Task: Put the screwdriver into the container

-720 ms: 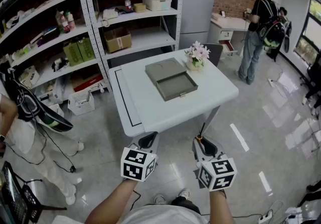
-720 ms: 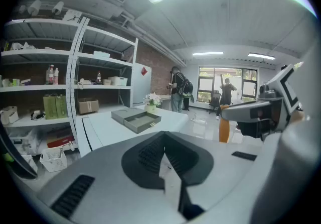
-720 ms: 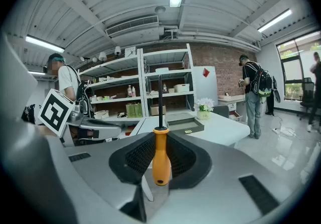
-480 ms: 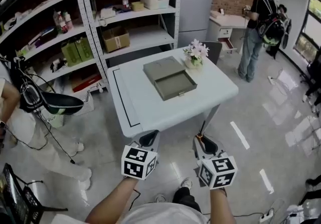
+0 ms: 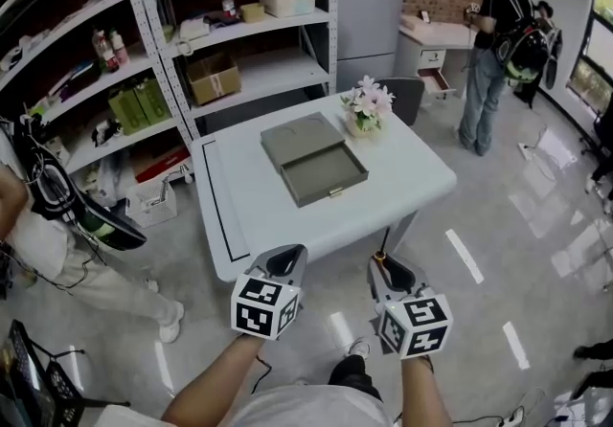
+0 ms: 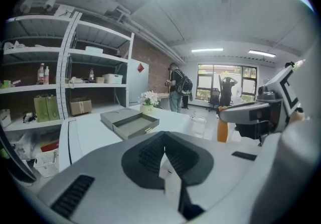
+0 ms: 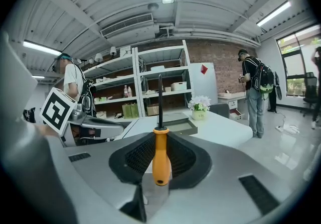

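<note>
**A:** What are the claws doing?

**B:** The right gripper [image 5: 388, 272] is clenching the orange handle of the screwdriver [image 7: 160, 156], and the dark shaft is sticking out toward 12 o'clock. The left gripper [image 5: 283, 264] is riding at its 9 o'clock, with its jaws pressed together on nothing.

**A:** And the target?

**B:** The grey container [image 5: 335, 190] is lying open on the white table [image 5: 407, 176], at about 11 o'clock from the right gripper and well apart from it. Both grippers are hanging off the near edge of the table.

**A:** What is worrying you?

**B:** The pads are gripping a rounded handle near its lower end, so the long shaft may be working as a lever. I am guessing a quick swing could twist the tool in the grip. The tray is looking shallow too, so a drop from height might send the screwdriver bouncing out. The flowers [image 5: 366, 104] are standing at the container's 1 o'clock, just beside it. An overshoot could knock them.

**A:** Is anything giving you trouble to read?

**B:** The shaft is showing as only a thin dark line in the head view, and I am failing to make out the tip type anywhere. The flat grey slab [image 5: 295, 138] at the container's 11 o'clock may be its lid, but I cannot tell. A person [image 5: 493, 42] is standing at the table's 2 o'clock, well clear.
</note>
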